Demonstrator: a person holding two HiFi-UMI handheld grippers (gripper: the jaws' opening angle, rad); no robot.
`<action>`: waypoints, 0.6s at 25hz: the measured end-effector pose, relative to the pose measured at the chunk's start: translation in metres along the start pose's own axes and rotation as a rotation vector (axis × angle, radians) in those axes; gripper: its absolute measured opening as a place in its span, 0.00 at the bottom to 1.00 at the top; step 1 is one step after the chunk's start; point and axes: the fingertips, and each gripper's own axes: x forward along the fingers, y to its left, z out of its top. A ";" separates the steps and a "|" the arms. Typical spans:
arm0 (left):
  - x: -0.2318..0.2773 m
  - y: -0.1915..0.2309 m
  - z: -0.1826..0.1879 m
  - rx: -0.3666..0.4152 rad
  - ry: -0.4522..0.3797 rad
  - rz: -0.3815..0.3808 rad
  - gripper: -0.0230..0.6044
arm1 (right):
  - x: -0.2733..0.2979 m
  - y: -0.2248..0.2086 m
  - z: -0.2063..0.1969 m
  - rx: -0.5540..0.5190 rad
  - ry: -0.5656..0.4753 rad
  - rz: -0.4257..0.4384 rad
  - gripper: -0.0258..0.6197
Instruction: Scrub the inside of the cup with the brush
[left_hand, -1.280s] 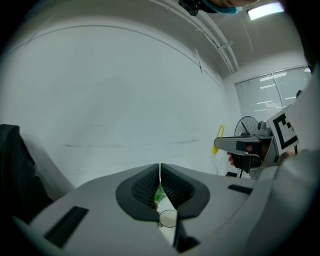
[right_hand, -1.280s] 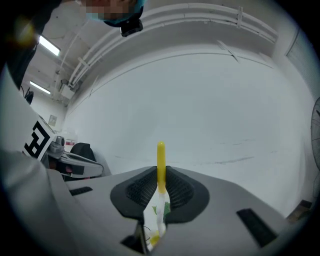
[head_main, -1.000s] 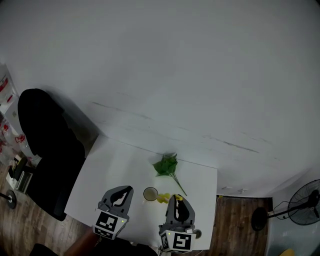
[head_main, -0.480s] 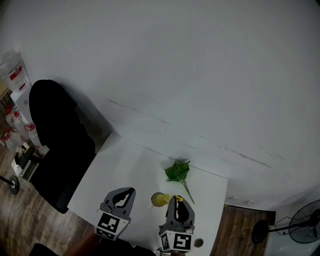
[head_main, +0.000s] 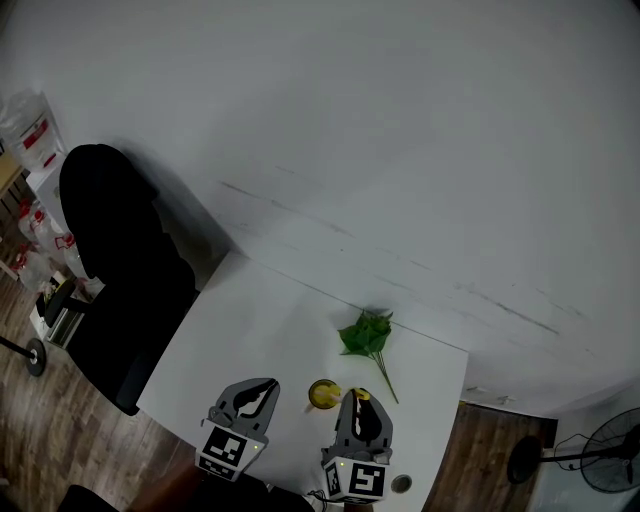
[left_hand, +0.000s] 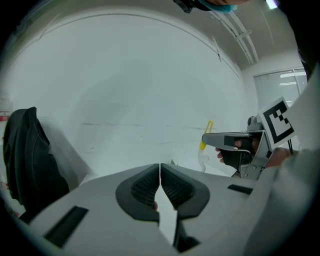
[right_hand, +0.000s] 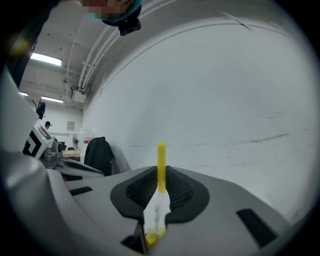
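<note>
Cup on white table. Head view: the left gripper tip is just left of the cup, and the right gripper tip is just right of it and nearer. Left gripper view: jaws together, nothing btwn them, cup not seen. Right gripper view: jaws clamped on the brush, long axis upright, so it likely needs tipping toward the cup. No legible writing, only square markers.

A white table carries a cup, a green leafy sprig and a small round object.
</note>
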 end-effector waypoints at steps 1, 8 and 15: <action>0.002 -0.001 -0.003 0.000 0.006 -0.006 0.08 | 0.001 -0.001 -0.002 0.002 0.005 -0.002 0.14; 0.016 -0.008 -0.029 0.003 0.067 -0.036 0.08 | 0.007 -0.010 -0.019 0.004 0.009 -0.014 0.14; 0.026 -0.010 -0.035 -0.003 0.077 -0.056 0.08 | 0.015 -0.015 -0.033 0.015 0.042 -0.019 0.14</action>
